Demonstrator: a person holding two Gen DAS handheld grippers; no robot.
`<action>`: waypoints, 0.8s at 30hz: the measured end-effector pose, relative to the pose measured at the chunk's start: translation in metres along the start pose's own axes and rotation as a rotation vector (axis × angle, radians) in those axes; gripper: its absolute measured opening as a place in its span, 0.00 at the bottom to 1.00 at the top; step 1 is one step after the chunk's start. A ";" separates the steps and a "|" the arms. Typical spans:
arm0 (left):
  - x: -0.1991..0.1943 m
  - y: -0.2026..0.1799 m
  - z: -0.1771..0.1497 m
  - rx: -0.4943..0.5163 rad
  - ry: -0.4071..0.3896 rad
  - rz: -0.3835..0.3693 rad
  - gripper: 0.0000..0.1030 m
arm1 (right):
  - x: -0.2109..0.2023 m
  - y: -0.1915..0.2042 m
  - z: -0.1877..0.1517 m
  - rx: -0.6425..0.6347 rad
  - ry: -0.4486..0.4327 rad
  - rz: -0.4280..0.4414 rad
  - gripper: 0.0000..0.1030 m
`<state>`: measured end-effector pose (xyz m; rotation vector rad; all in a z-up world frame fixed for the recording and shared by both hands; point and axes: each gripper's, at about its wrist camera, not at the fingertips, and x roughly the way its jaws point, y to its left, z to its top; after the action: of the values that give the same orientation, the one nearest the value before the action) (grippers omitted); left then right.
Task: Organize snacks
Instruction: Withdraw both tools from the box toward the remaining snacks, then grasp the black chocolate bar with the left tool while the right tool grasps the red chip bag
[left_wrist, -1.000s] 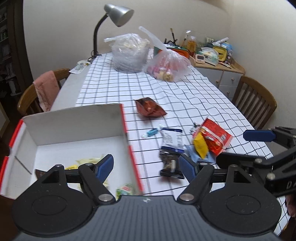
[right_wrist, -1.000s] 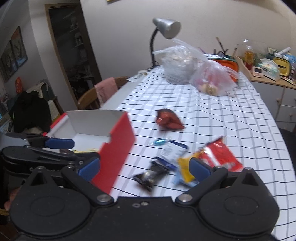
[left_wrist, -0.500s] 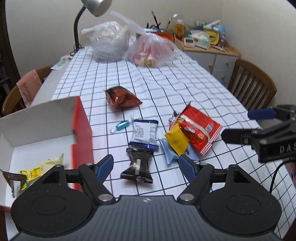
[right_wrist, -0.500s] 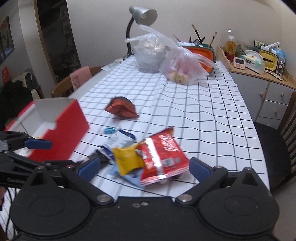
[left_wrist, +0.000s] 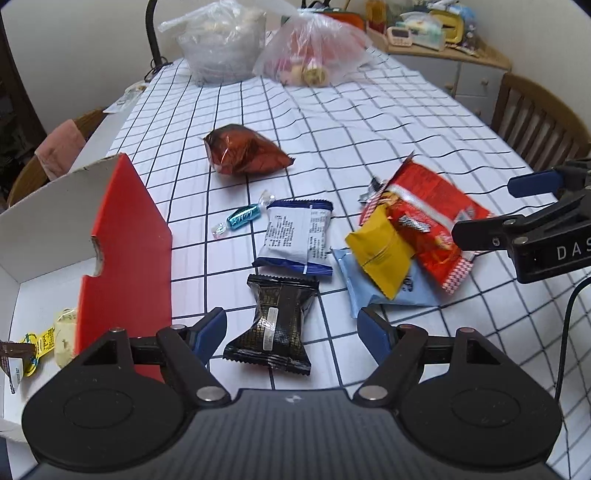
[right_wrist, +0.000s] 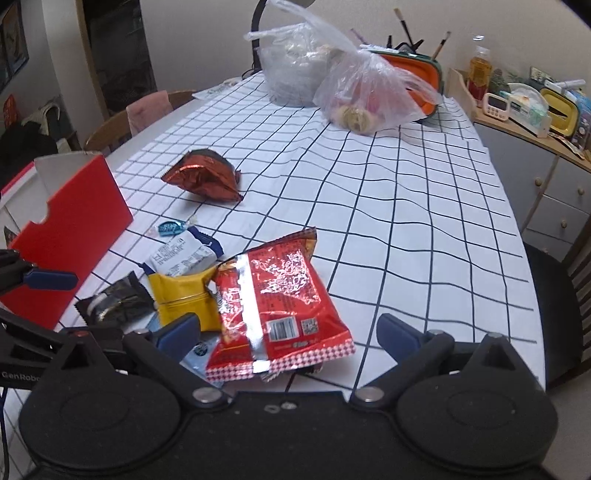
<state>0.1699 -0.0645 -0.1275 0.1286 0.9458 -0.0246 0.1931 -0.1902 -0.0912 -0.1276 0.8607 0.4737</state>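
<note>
Checked cloth (left_wrist: 369, 122) covers the whole table and gives a flat, slightly rippled working surface; all places below are given relative to the red-and-white box (left_wrist: 125, 236), which stands open at the left near corner.

Red crisp bag (right_wrist: 277, 295), the largest loose snack, lies well right of the box. It looks light, air-filled and crinkly, with contents likely to crush; a hold on the crimped end seam is the safer choice. Right gripper (right_wrist: 288, 332) hangs over its near end with jaws spread wide and nothing between the pads.

Copper foil bag (left_wrist: 245, 149) sits beyond the box, alone, with free cloth all round.

White-and-blue packet (left_wrist: 295, 236) and yellow packet (left_wrist: 380, 254) lie right of the box; the yellow one overlaps the crisp bag and a pale blue packet (left_wrist: 391, 288), so lifting one may drag the others.

Black packet (left_wrist: 275, 325) lies just right of the box's red wall. It appears small, light and slick; its pinched waist offers the best purchase. Left gripper (left_wrist: 291, 328) straddles it, jaws wide, not pressing.

Blue wrapped sweet (left_wrist: 242, 218) rests near the wall.

Box walls stand high; carried items must clear the red edge. Table edge runs close on the near side.
</note>
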 end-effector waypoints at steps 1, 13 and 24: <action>0.003 -0.001 0.001 0.003 0.004 0.007 0.75 | 0.004 -0.001 0.001 -0.006 0.006 0.002 0.98; 0.031 0.007 0.005 -0.021 0.074 0.028 0.63 | 0.030 0.008 0.009 -0.091 0.042 0.026 0.93; 0.040 0.012 0.004 -0.049 0.092 0.015 0.38 | 0.039 0.013 0.006 -0.113 0.050 0.006 0.80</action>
<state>0.1978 -0.0518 -0.1563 0.0921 1.0367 0.0181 0.2134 -0.1632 -0.1158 -0.2415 0.8833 0.5265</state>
